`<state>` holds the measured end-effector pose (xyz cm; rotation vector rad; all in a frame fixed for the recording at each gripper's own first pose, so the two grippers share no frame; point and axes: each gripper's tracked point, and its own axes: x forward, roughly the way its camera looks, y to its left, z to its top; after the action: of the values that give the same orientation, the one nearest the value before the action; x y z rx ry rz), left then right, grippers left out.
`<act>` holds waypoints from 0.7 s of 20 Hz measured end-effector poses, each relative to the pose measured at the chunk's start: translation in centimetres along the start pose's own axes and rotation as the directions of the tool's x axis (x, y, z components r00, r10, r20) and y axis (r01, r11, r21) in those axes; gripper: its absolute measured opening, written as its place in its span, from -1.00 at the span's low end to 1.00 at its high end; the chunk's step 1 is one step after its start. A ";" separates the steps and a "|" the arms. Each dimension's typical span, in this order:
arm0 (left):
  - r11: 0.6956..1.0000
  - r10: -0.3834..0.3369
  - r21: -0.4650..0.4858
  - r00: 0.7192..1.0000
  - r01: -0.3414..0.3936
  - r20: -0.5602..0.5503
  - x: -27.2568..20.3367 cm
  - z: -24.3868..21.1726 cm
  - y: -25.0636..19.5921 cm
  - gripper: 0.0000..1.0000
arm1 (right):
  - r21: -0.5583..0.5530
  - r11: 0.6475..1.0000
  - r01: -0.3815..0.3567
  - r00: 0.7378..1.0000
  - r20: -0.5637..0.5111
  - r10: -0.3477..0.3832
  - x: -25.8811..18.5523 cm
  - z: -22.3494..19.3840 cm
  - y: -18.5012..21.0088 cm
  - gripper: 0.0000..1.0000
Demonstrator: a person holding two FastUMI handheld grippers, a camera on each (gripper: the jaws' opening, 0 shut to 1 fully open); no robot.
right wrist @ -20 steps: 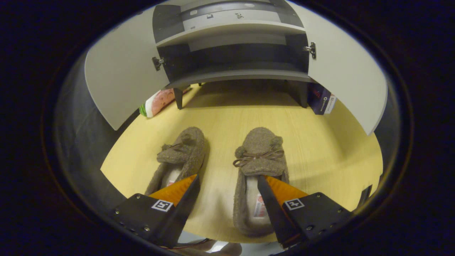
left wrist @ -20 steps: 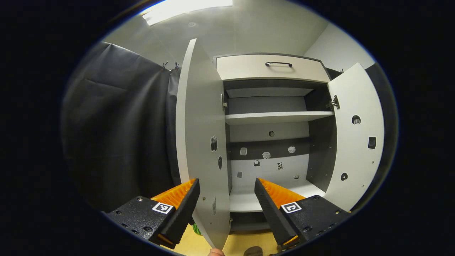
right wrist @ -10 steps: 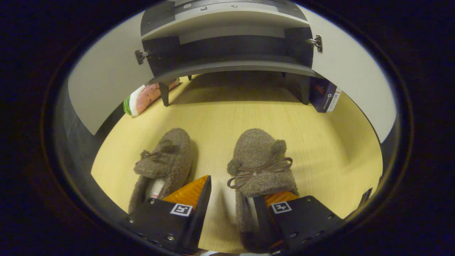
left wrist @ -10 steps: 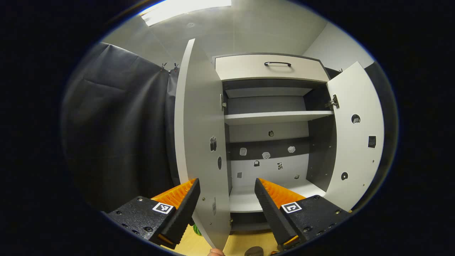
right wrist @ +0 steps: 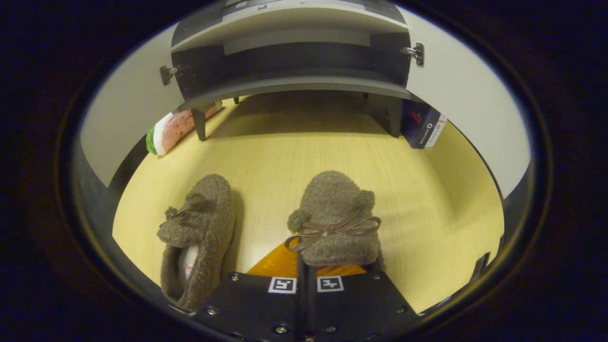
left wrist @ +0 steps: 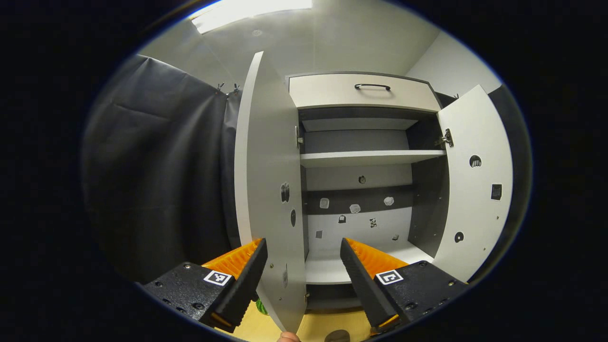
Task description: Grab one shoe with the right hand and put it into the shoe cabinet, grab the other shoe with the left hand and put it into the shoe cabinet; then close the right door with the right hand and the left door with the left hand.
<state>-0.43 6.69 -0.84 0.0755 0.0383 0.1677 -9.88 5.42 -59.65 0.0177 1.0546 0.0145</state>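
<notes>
Two fuzzy brown shoes are seen on the yellow wooden tabletop (right wrist: 427, 199) in the right gripper view. The right shoe (right wrist: 335, 223), near the lower centre of the frame, is clamped at its side wall by the right tongs (right wrist: 302, 259), whose fingers are drawn together on it at the bottom of the frame. The left shoe (right wrist: 199, 237) lies just beside it toward the lower left, apart from the tongs. At the top of that frame the underside of the shoe cabinet (right wrist: 294, 57) is seen on its legs, with a watermelon-patterned object (right wrist: 166, 135) at its left leg and a dark box (right wrist: 422, 128) at its right leg.

In the left gripper view the left tongs (left wrist: 301, 259) are held wide apart at the bottom of the frame, with nothing between the fingers. Both cabinet doors are seen open: the left door (left wrist: 266, 180) stands edge-on in the middle of the frame, the right door (left wrist: 475, 190) at the right. Pale shelves (left wrist: 370, 156) are shown inside, and a drawer with a dark handle (left wrist: 372, 86) sits above them.
</notes>
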 end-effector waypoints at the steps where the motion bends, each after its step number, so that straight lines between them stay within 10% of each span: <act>1: 1.000 0.000 -0.001 1.000 0.000 -0.001 0.0 0.0 0.0 0.89 | 0.010 1.000 -0.002 1.000 0.011 0.002 -0.3 0.4 -0.2 -0.96; 7: 1.000 -0.007 -0.006 1.000 0.007 -0.007 0.1 -0.2 -0.1 0.89 | 0.014 1.000 -0.014 0.985 0.172 0.011 -4.7 8.0 -1.2 -0.96; 14: 1.000 -0.010 -0.021 1.000 0.010 -0.002 0.1 -0.1 0.0 0.87 | -0.020 1.000 -0.013 0.910 0.414 0.020 -11.9 24.1 -1.2 -0.96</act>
<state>-0.37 6.67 -0.99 0.0537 0.0391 0.1580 5.26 3.74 -37.43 0.0135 0.6268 0.0333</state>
